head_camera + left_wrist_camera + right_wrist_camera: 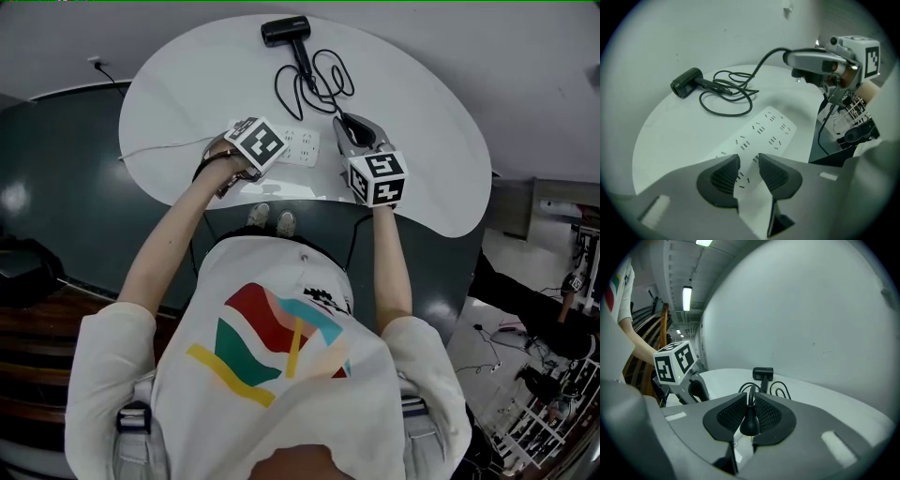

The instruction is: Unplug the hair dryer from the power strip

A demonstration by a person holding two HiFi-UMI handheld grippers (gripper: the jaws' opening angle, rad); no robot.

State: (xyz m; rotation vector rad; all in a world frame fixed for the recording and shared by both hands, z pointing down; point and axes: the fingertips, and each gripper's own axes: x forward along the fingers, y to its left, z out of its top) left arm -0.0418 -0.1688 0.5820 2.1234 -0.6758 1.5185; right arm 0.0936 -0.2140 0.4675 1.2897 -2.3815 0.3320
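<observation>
Jaws of the right gripper (750, 401) are closed on the black plug (750, 420), pinching it by its sides. The cord (725, 114) leads forward between them, and the plug's prong end hangs bare, out of the strip (768, 131). The left gripper (749, 161) has its jaws partly apart with nothing held. They point steeply down over the strip's near end, and its white top and slots show in the gap. Whether the tips touch it I cannot tell. The strip lies flat on the white tabletop (187, 84), near the edge where the person stands. A thin white lead (159, 148) runs off to the left of it. In the head view the right gripper sits just right of the strip, and the left gripper view shows it raised above the strip's far end. Beyond the strip the cord drops into loose loops on the tabletop. Past those, well apart from the strip, the black dryer (284, 30) lies on its side near the tabletop's far edge, close to the wall.
</observation>
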